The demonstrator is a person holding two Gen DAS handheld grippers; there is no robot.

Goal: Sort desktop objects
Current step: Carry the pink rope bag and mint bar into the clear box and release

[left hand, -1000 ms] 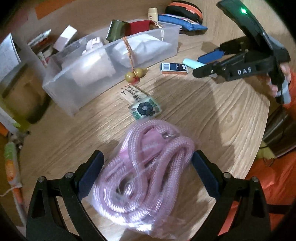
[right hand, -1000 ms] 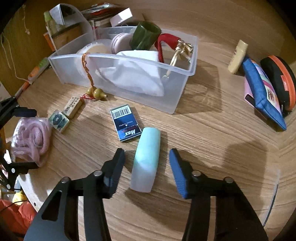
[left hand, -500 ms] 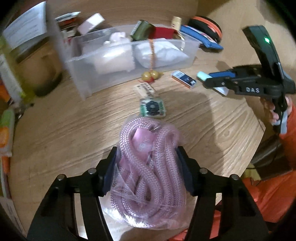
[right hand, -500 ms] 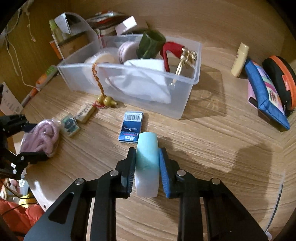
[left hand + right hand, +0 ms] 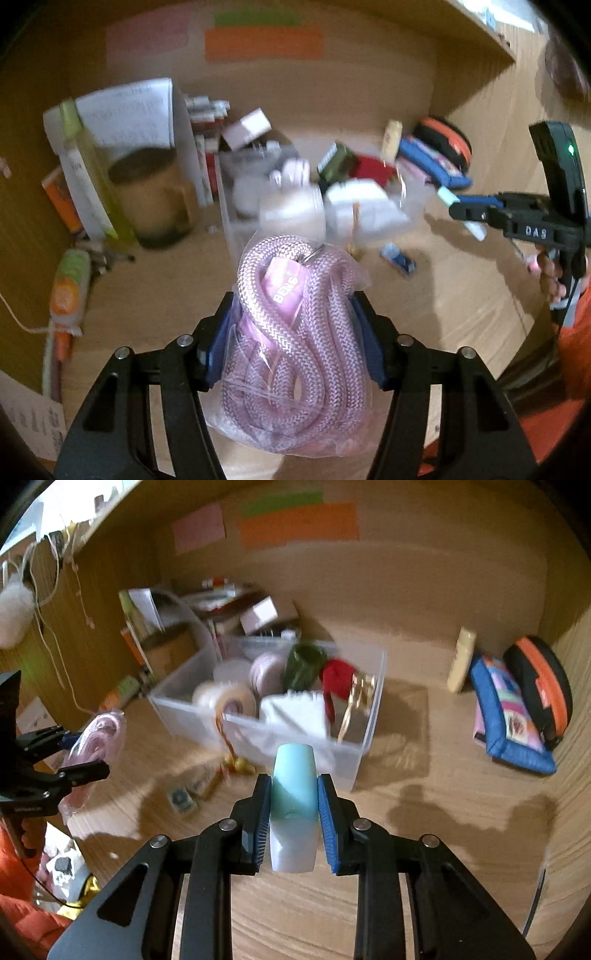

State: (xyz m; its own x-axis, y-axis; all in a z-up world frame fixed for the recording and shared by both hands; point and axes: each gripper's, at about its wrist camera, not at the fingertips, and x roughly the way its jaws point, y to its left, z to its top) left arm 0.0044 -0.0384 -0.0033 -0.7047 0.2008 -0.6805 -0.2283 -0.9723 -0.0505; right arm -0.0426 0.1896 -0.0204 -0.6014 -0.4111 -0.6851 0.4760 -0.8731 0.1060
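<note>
My left gripper is shut on a clear bag of coiled pink rope and holds it above the wooden desk. The bag also shows in the right wrist view. My right gripper is shut on a pale mint oblong case, lifted off the desk; it shows in the left wrist view. A clear plastic bin holding tape rolls, white cloth, a green cup and a red item stands ahead of both grippers.
On the desk before the bin lie a gourd charm, a small patterned box and a blue staples box. A blue pouch, an orange-black case and a cream tube sit at the right. Books and boxes stand left.
Both grippers closed on their objects and lifted them off the desk. The views have tilted up toward the bin and the back wall.
</note>
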